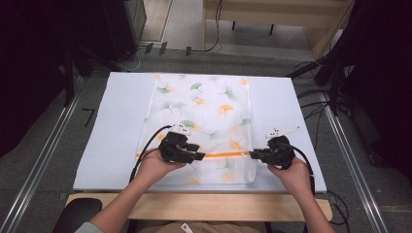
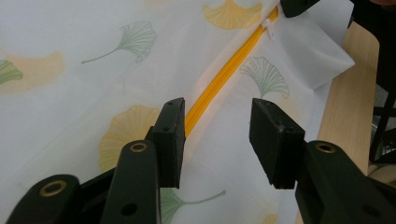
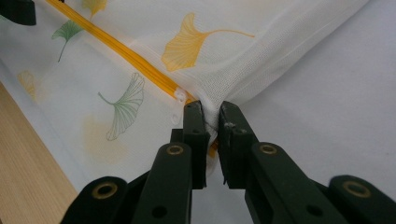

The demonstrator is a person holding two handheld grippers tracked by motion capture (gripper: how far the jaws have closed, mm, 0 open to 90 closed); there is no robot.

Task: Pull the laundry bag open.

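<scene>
- The white mesh bag printed with green and yellow ginkgo leaves lay flat on the pale sheet-covered table, its orange zipper running across near my edge.
- My right gripper was pinched shut on the bag's edge fabric at the zipper's end, beside the small white zipper slider.
- My left gripper hung about half open, jaws straddling the zipper, gripping nothing.
- I judged the mesh light, limp and slippery; it bunched where pinched, so take hold beside the zipper.
- The bag looked flat; I couldn't tell its contents.
</scene>
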